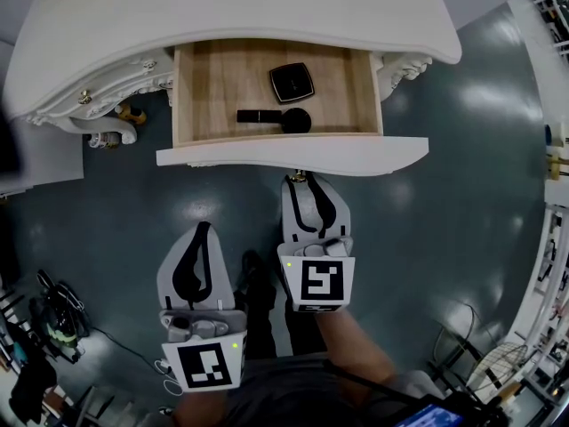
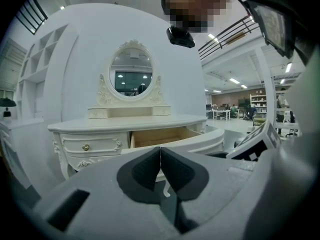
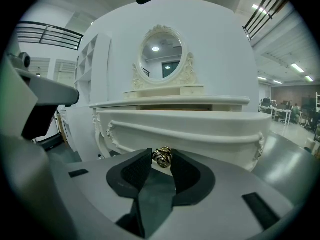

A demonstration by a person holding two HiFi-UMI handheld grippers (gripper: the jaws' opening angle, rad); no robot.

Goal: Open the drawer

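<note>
The white dressing table (image 1: 222, 16) has its middle drawer (image 1: 293, 154) pulled out, showing a wooden bottom. My right gripper (image 1: 299, 181) is shut on the drawer's brass knob (image 3: 162, 156), which sits between its dark pads. My left gripper (image 1: 201, 229) hangs back from the drawer front, lower left, with its pads (image 2: 150, 166) pressed together on nothing. In the left gripper view the open drawer (image 2: 170, 136) lies ahead and slightly right.
Inside the drawer lie a black square compact (image 1: 292, 82), a black round item (image 1: 296, 120) and a black stick (image 1: 258, 115). A closed side drawer with a brass knob (image 2: 86, 147) is at the left. Cables and gear (image 1: 53, 314) clutter the floor at lower left.
</note>
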